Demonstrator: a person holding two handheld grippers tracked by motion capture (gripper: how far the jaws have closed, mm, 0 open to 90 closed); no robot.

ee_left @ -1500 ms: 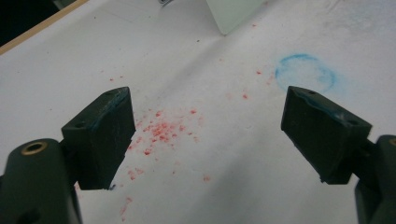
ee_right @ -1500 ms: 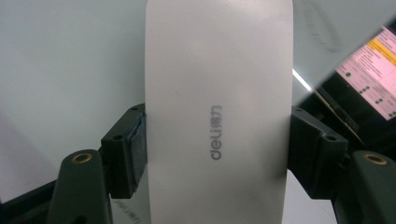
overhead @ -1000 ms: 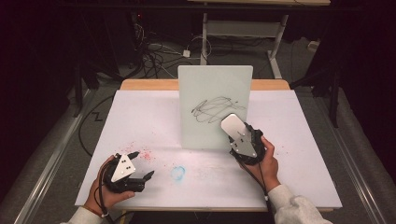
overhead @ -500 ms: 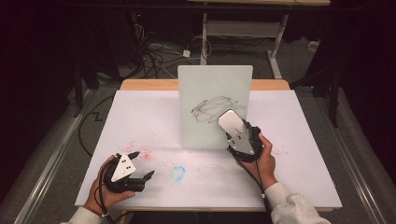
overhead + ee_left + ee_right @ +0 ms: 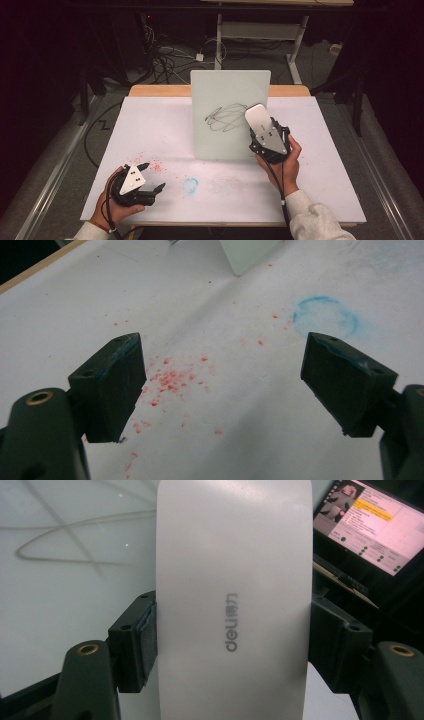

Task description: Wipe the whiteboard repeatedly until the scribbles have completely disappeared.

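Two claws work over a white-covered surface (image 5: 150, 125) whose wooden far edge shows behind an upright pale board (image 5: 230, 100). The board stands near the middle of the surface and bears a dark scribble (image 5: 225, 116) on its face. Right claw (image 5: 260, 125): held in the person's right hand (image 5: 280, 162), its jaws pressed against the two long sides of a white eraser (image 5: 232, 600) printed "deli"; in the high view the eraser (image 5: 256, 117) sits against the board's right part, beside the scribble, though actual contact cannot be told. Left claw (image 5: 151, 176): held in the left hand (image 5: 112, 200) low over the near left part of the surface, jaws spread wide and holding nothing; in the left gripper view its jaws frame a scatter of red specks (image 5: 170, 377). A faint blue ring stain (image 5: 190, 185) lies on the surface between the two hands, just right of the red specks (image 5: 150, 162). Beyond the surface the room is dark: a grey floor carries a tangle of cables (image 5: 165, 57) and the legs of a metal frame (image 5: 260, 30). In the right gripper view a lit monitor (image 5: 370, 525) appears past the board's edge.
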